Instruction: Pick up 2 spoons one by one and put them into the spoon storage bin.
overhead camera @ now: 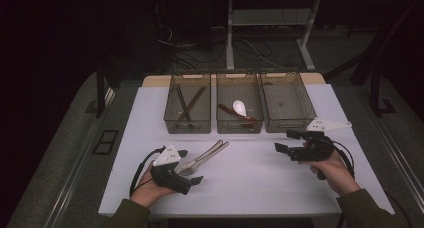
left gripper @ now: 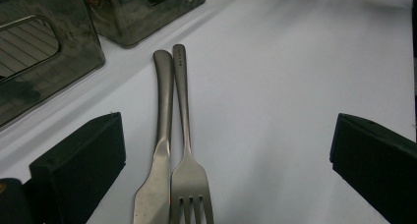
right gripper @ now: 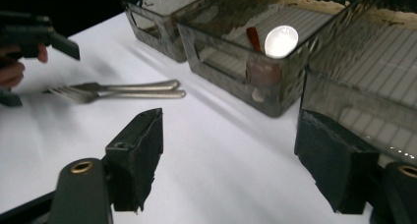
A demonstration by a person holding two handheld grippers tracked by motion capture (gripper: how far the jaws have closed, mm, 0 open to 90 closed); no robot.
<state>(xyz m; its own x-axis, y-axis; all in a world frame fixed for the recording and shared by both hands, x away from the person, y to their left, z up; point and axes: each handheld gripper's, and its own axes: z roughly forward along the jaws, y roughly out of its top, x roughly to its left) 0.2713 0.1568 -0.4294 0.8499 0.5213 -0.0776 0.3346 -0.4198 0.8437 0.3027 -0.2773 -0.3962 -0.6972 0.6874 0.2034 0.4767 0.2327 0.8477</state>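
Observation:
A metal fork (overhead camera: 202,159) and a metal knife (overhead camera: 210,150) lie side by side on the white table (overhead camera: 250,183), handles toward the bins. My left gripper (overhead camera: 191,166) is open, its jaws on either side of the fork (left gripper: 186,135) and knife (left gripper: 160,150) at their head ends, not touching them. At the right, my right gripper (overhead camera: 285,141) is open and holds nothing. It points left, just in front of the right bin (overhead camera: 287,124). The right gripper view looks past the right gripper (right gripper: 236,150) at the fork (right gripper: 123,94) and the left gripper (right gripper: 34,37) farther off.
Three dark see-through bins stand in a row at the table's far side. The left bin (overhead camera: 187,124) holds dark chopsticks (overhead camera: 187,102). In the middle bin (overhead camera: 239,125) lie a white spoon (overhead camera: 239,106) and a reddish-brown utensil (overhead camera: 231,111). Nothing lies in the right bin.

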